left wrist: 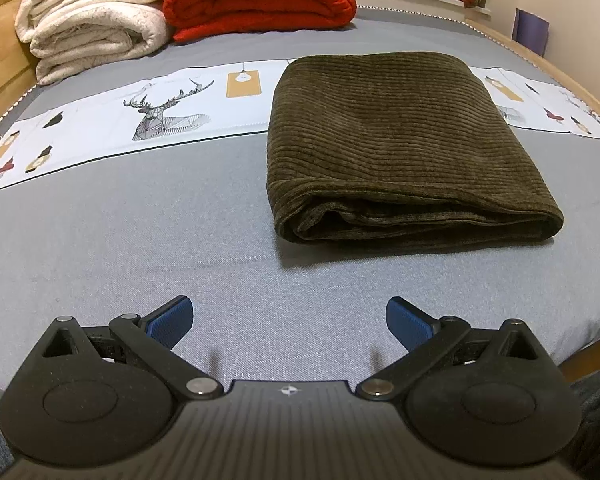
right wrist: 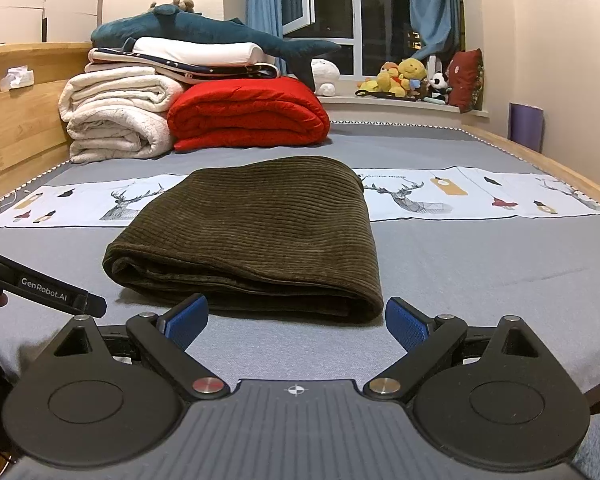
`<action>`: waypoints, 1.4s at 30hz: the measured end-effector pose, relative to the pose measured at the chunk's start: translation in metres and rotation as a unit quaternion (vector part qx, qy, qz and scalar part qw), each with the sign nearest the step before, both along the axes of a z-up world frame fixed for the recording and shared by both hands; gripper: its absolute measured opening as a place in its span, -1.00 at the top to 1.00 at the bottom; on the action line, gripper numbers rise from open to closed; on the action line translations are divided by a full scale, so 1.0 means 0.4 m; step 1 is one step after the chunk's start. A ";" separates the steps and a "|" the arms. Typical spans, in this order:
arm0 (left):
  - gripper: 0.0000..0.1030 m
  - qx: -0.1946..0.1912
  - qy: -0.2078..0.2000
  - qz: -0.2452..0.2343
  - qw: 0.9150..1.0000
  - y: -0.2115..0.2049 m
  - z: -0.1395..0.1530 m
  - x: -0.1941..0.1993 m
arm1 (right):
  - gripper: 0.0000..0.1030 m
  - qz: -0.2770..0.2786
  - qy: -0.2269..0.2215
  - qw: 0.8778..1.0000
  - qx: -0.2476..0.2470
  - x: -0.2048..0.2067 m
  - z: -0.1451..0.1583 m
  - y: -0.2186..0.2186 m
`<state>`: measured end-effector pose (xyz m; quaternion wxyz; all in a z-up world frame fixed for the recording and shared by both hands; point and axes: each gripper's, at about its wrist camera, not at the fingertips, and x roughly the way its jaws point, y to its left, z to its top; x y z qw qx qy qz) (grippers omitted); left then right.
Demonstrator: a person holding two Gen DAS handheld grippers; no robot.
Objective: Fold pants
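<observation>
Dark olive corduroy pants (left wrist: 396,144) lie folded into a thick rectangle on the grey bed (left wrist: 120,248), the layered open edge facing me. My left gripper (left wrist: 290,324) hovers open over bare sheet, near and left of the pants, nothing between its blue pads. In the right wrist view the same folded pants (right wrist: 256,232) sit just ahead. My right gripper (right wrist: 296,324) is open, its fingertips close to the near edge of the bundle, holding nothing. The left gripper's body (right wrist: 52,294) shows at the left edge of that view.
Folded cream blankets (right wrist: 116,116) and a red quilt (right wrist: 248,114) are stacked at the headboard end, a plush shark (right wrist: 220,38) on top. A printed white strip (right wrist: 480,196) crosses the bed. Wooden bed frame (right wrist: 16,120) at left, windowsill with plush toys (right wrist: 404,78) behind.
</observation>
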<state>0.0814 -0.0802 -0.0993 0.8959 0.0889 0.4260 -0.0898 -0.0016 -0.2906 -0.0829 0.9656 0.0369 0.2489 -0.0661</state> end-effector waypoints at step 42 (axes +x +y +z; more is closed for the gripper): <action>-0.99 0.033 -0.033 -0.016 0.999 -0.030 0.000 -0.019 | -0.86 0.013 -0.006 1.000 0.001 0.006 0.005 0.012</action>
